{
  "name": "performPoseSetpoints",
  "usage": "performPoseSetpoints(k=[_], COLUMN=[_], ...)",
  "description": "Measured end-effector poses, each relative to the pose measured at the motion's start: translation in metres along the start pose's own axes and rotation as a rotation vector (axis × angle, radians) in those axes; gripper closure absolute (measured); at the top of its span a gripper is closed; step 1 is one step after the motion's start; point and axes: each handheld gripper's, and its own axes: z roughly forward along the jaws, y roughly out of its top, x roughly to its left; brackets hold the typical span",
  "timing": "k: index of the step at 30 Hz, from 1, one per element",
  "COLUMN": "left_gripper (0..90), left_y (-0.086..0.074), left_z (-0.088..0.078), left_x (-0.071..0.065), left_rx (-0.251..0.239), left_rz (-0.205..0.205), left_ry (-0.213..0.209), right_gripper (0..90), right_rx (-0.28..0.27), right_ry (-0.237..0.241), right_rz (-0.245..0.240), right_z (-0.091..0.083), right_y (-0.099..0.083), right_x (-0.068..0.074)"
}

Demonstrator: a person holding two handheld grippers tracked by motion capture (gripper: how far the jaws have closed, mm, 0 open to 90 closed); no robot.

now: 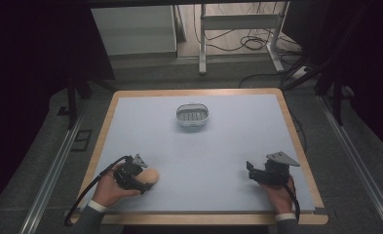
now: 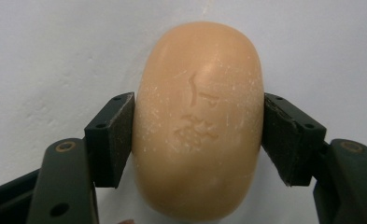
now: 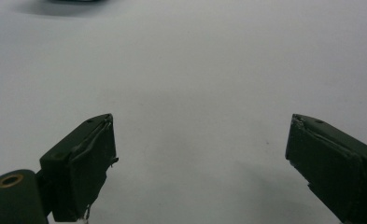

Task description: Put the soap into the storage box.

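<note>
Left gripper view: left tool [image 2: 197, 135] pinching oval peach soap bar [image 2: 200, 116] across its width, ready for lifting off pale blue counter [image 2: 41, 56]; right tool [image 3: 200, 158] spread, idle.

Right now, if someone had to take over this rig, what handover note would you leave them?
Left gripper: shut on the soap bar, pads pressing both its long sides, at the near left of the table. The bar seems to lie on the mat, not yet lifted.
Right gripper: open, nothing between its pads, resting at the near right.
Soap dish: grey, slotted, nothing in it, at the far middle of the table.
Done: the soap bar is gripped.
Left, probably: lift the bar, carry it to the dish, set it in and release.
</note>
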Motion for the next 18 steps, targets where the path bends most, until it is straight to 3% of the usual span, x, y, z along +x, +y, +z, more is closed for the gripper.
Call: performPoseSetpoints(k=[18], left_gripper=[31.4], left_y=[0.016], left_z=[-0.010], left_x=[0.003], left_rx=[-0.023], left_rz=[0.015], left_ry=[-0.004], right_gripper=[8.7], right_rx=[0.002], right_ry=[0.001], right_rz=[0.006], right_z=[0.000], right_y=[0.000], right_x=[0.000])
